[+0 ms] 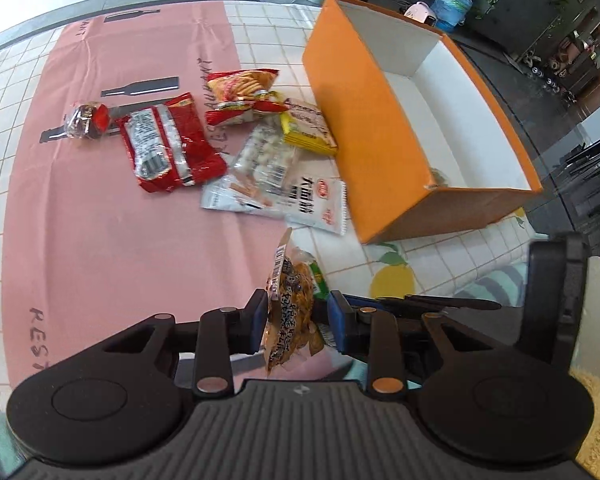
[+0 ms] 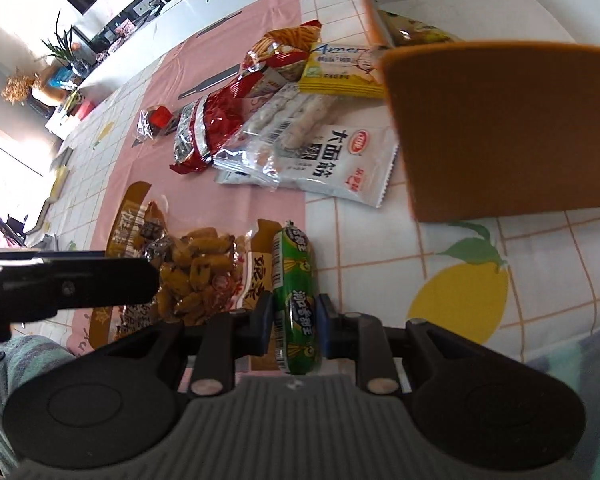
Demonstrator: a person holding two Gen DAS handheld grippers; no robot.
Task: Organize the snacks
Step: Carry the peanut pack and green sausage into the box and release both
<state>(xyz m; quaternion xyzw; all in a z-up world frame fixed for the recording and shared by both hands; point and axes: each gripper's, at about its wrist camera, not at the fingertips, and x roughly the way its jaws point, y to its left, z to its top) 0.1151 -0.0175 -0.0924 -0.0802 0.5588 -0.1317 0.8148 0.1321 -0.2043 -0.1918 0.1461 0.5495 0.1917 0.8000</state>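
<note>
the left gripper [image 1: 298, 316] is closed on a brown snack bag [image 1: 290, 312] with black writing; its two blue pads pinch the bag by its sides and the bag hangs edge-on above the pink cloth [image 1: 100, 220]. the right gripper [image 2: 294, 322] pinches a green sausage stick [image 2: 296, 300] between its pads, and the stick points forward along the fingers, over the seam between the pink cloth and the tiled tablecloth [image 2: 380, 248]. in the right wrist view the brown bag shows flat and wide, just left of the green stick, with a black part of the left tool [image 2: 72, 284] in front of it.

further out, the other snacks lie in a loose pile on the table. a white pouch [image 1: 320, 204] with a red logo lies nearest, partly under a clear pack of pale round pieces [image 1: 266, 160]. a yellow and white packet [image 1: 308, 128] lies just beside the wall of the orange box [image 1: 360, 120]. a red foil bag [image 1: 168, 144] lies to the left of the pile, a cracker bag [image 1: 240, 96] is behind it, and a small dark wrapped sweet [image 1: 86, 120] lies well apart on the left.

the orange box is open, white inside, and stands to the right of the pile. in the right wrist view one dark green pack [image 2: 416, 34] lies inside it.
</note>
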